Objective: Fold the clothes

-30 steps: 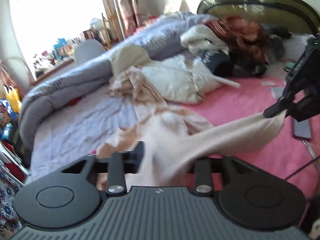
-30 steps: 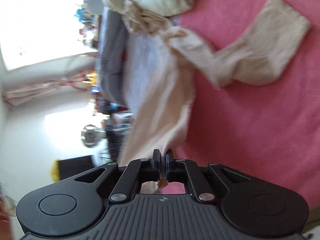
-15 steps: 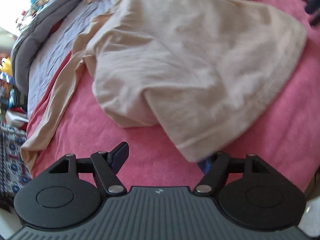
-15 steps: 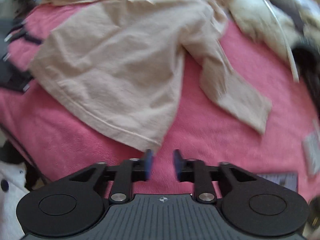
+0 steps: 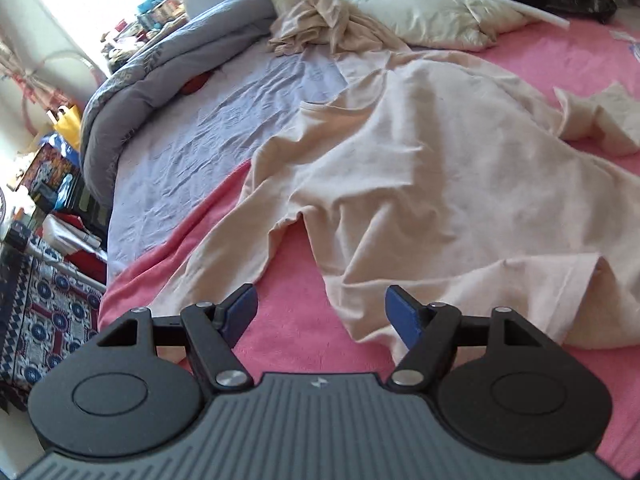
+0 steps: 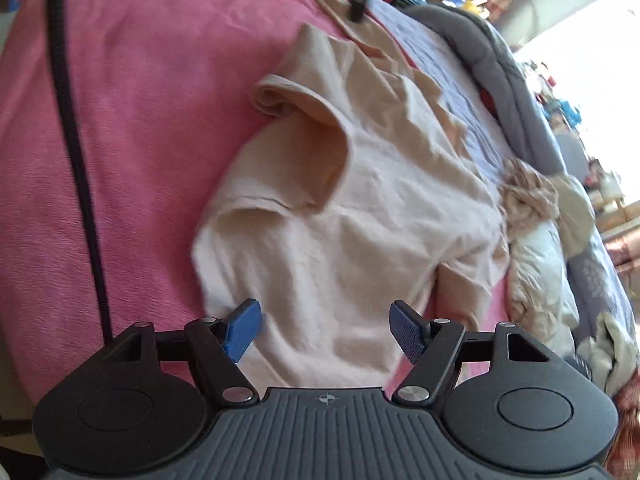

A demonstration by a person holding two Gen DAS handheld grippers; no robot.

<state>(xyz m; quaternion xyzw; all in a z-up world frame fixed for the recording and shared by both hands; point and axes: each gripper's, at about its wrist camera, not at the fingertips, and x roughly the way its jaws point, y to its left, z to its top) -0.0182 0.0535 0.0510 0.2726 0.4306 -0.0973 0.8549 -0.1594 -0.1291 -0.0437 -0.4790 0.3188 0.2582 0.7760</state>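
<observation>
Judging by the spread, you have the beige shirt (image 5: 420, 168) laid out on the pink blanket (image 5: 280, 344) but not yet folded; its hem is bunched and one sleeve (image 6: 304, 120) flipped. Your left gripper (image 5: 322, 312) gapes wide, empty, hem corner just ahead between its fingers. Your right gripper (image 6: 326, 330) also stands wide, holding nothing, shirt edge between its pads. Beyond lies crumpled laundry (image 5: 320, 24).

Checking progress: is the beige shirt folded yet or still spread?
Spread, rumpled: beige shirt lies open on the pink blanket, one sleeve flopped over.
</observation>
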